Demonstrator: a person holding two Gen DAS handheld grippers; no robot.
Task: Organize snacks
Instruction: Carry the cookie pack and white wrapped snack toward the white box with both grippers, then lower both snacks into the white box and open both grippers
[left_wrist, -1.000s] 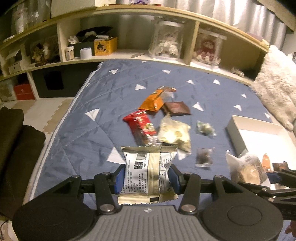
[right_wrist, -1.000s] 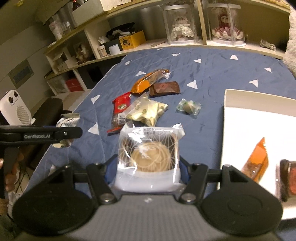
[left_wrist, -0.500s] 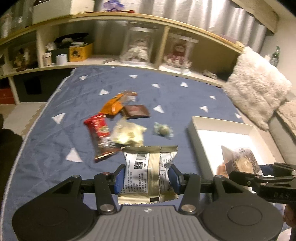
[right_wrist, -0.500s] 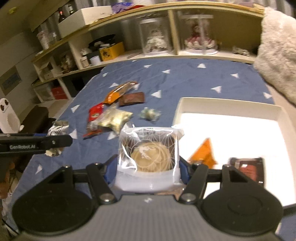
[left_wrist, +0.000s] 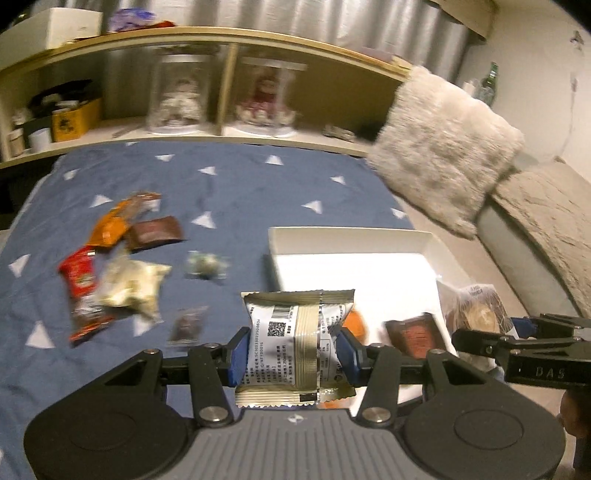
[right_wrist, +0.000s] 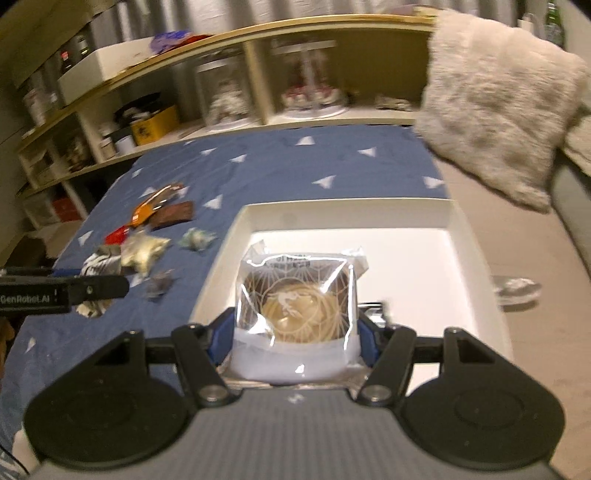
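Observation:
My left gripper (left_wrist: 291, 354) is shut on a white and gold snack packet (left_wrist: 295, 343), held above the near left corner of the white tray (left_wrist: 351, 236). An orange packet (left_wrist: 356, 325) and a brown packet (left_wrist: 413, 334) lie inside the tray. My right gripper (right_wrist: 295, 336) is shut on a clear pastry packet (right_wrist: 299, 299) over the white tray (right_wrist: 347, 214); in the left wrist view that pastry packet (left_wrist: 476, 314) hangs at the tray's right side. Loose on the blue bedspread (left_wrist: 229, 192) lie an orange packet (left_wrist: 110, 225), a brown one (left_wrist: 155, 232), a red one (left_wrist: 83, 291) and a pale one (left_wrist: 129, 288).
A small green candy (left_wrist: 205, 264) and a dark candy (left_wrist: 186, 325) also lie on the bedspread. A fluffy cushion (left_wrist: 443, 147) stands right of the tray. Shelves with doll cases (left_wrist: 177, 96) run along the far edge. Something silvery (right_wrist: 517, 286) lies right of the tray.
Both grippers have swung right with their packets. The tray, formerly at the right edge, now lies directly under them, and the loose snacks have slid to the left of both views.

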